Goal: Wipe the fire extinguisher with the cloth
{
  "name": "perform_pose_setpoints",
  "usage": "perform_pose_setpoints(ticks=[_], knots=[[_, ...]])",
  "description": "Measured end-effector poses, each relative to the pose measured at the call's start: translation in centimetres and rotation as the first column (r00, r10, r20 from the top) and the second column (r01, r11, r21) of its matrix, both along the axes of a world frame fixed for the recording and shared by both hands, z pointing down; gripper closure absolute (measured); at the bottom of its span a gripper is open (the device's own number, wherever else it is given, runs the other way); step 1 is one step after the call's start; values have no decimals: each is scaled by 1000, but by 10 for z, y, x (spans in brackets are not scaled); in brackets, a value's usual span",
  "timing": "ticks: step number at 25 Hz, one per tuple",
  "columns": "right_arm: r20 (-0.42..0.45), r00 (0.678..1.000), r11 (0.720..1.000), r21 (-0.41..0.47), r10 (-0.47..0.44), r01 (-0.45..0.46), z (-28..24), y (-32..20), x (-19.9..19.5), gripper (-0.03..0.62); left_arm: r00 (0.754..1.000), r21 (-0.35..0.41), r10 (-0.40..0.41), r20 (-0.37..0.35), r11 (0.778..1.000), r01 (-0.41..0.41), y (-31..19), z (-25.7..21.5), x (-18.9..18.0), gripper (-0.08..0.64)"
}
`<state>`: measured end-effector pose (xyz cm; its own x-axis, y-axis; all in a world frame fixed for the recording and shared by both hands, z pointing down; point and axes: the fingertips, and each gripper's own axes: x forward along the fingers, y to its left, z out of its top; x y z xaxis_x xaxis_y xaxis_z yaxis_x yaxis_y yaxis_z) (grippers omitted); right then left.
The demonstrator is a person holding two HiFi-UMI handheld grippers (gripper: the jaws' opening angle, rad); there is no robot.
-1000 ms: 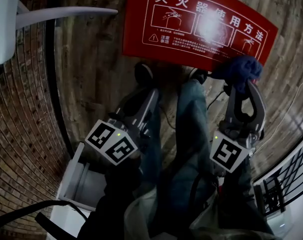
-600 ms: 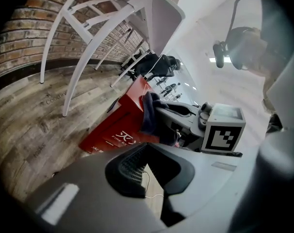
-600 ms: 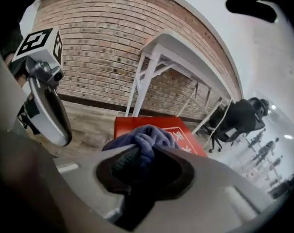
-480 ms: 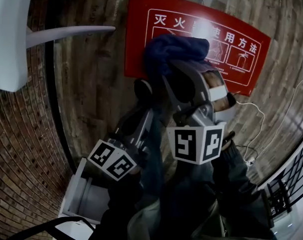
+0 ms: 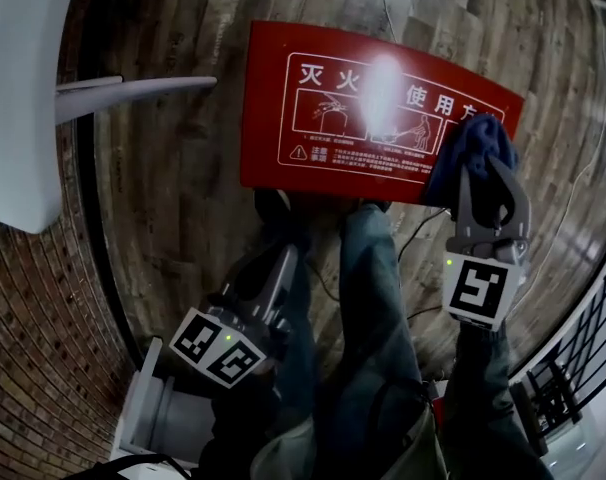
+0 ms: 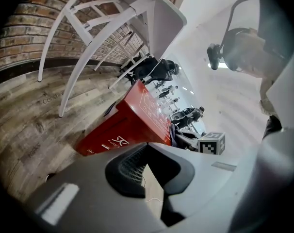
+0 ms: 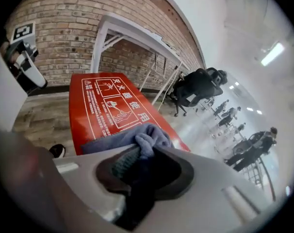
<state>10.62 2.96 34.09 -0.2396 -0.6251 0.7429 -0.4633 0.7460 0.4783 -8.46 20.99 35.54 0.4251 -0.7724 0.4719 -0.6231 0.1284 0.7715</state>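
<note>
Standing on a plank floor (image 5: pixel 183 168), edged at the left by a brick wall (image 5: pixel 33 298), with a white chair (image 5: pixel 13 88) in the upper left corner of the head view.

Lying flat on that floor, just ahead of the feet: the red fire extinguisher box (image 5: pixel 323 118). White printed instructions facing up. Long axis running side to side across the head view, sloping slightly down to the right. Below it, two legs (image 5: pixel 373 288) in jeans.

Next, the right tool (image 5: pixel 483 173). Clamped narrow on a bunched blue cloth (image 5: pixel 470 140) and pointing forward and down at the box's right end. Overlaps that end's near corner in the head view. Seen from the right gripper view, hangs over the near part of the lid, with the print stretching away ahead and to the left. Cannot tell whether pressed on the lid or just above it.

Last, the left tool (image 5: pixel 280 258). Tips together, nothing between them. Held low beside the left leg, short of the box's near edge.

By judgement: right hand the nearer, and the only one carrying the cloth. Wipe best started from the right end and drawn leftward along the long axis, with nearly the whole lid lying that way.
</note>
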Motion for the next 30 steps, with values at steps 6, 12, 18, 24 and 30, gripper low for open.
perform_pose_setpoints(ticks=[6, 12, 18, 24, 30], knots=[[77, 993, 996, 6, -90, 90, -1, -19, -88, 517, 1000, 0, 13, 4, 1000, -13, -4, 0, 5, 561], [125, 907, 916, 69, -402, 396, -8, -15, -204, 517, 999, -7, 32, 1, 999, -32, -7, 4, 17, 561], [221, 874, 890, -46, -433, 453, -7, -37, -169, 517, 1000, 23, 27, 1, 999, -27, -21, -13, 19, 561], [147, 956, 913, -288, -256, 289, 4, -116, -77, 517, 1000, 26, 8, -5, 1000, -8, -22, -13, 20, 561], [238, 967, 703, -673, -90, 231, 36, -128, -76, 517, 1000, 32, -18, -10, 999, 19, -22, -17, 16, 561]])
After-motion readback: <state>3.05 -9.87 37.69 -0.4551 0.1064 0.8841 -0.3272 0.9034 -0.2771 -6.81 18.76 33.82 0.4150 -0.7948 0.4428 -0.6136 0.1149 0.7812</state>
